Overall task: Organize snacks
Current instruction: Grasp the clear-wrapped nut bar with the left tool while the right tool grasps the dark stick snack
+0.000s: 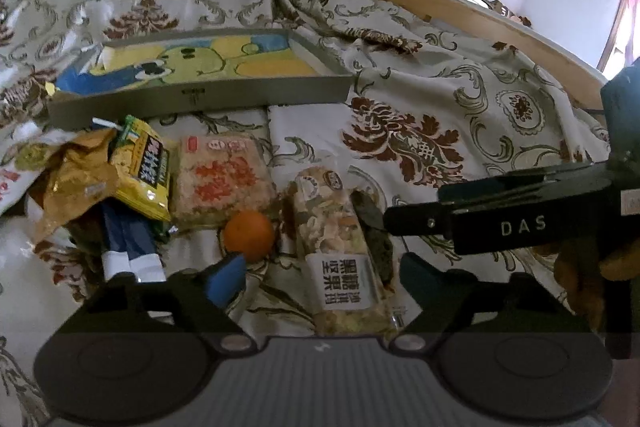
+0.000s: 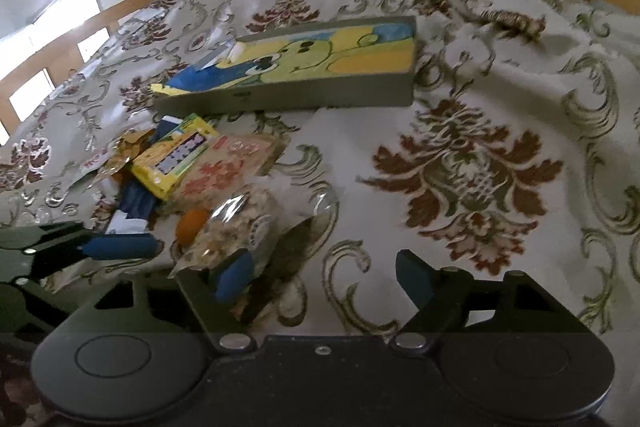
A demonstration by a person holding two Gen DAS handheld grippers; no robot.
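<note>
From my left wrist view, the left hand-held gripper [image 1: 320, 277] hangs over a patterned bed cover [image 1: 440, 115], its jaws standing wide on either side of a clear-wrapped nut bar [image 1: 340, 247]; I see no pad pressing on it. A small orange [image 1: 249, 235] lies just beside the left pad. Beyond it sit a square rice-cracker pack [image 1: 222, 179], a yellow packet [image 1: 140, 167] and a crumpled gold wrapper [image 1: 76, 179], clustered together. Behind the pile lies a grey tray [image 1: 200, 99] with a cartoon picture inside. The right hand-held gripper [image 1: 520, 219] reaches in from the right.

From my right wrist view, the right hand-held gripper [image 2: 324, 277] is also wide, with only bed cover [image 2: 480, 167] between its pads; its left pad overlaps the nut bar [image 2: 236, 227], though I cannot tell whether it touches. The orange [image 2: 191, 225] lies beside the bar, the tray [image 2: 304, 95] further back, and the left hand-held gripper's finger [image 2: 116, 247] enters at the left.
</note>
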